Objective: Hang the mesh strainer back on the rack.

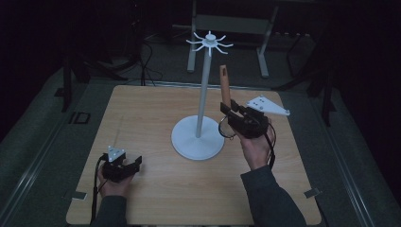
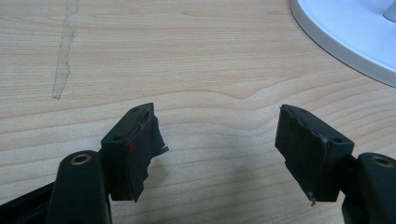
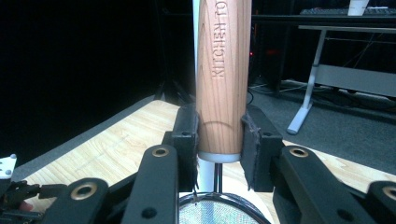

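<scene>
Bare light wooden tabletop (image 1: 156,113) fills the left and lower part of the high view, open for passage. At centre, the white metal stand with round base (image 1: 197,138) and tall pole blocks the way, its spoked hook crown (image 1: 209,42) overhead.

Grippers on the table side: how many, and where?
2. The left gripper sits low at the table's near-left, jaws apart and empty. The right gripper is raised right of the white stand, clamping a strainer's wooden handle.
</scene>
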Action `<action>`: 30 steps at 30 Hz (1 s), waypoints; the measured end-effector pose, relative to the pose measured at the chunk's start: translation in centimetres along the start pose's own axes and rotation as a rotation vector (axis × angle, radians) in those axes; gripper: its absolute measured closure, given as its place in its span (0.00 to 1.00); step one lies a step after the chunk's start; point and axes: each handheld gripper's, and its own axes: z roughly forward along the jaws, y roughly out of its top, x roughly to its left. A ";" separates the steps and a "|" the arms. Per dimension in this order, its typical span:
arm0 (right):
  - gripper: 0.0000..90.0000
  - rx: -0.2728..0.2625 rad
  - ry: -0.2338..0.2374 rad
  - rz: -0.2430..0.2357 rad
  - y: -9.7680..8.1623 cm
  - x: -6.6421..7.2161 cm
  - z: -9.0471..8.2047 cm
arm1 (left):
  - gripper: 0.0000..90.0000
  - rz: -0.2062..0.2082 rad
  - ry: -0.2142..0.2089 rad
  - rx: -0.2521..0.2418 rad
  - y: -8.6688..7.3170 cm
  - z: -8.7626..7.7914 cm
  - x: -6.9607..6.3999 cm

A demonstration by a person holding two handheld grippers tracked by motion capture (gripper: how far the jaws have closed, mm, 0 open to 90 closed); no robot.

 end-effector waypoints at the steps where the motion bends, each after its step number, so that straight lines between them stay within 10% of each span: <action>1: 0.77 0.000 0.000 0.000 0.0 0.0 0.0 | 0.33 0.000 0.000 0.000 0.0 0.0 0.0; 30: 0.77 -0.100 0.031 0.055 1.7 -0.2 -0.9 | 0.33 0.003 -0.001 0.002 0.0 0.0 0.0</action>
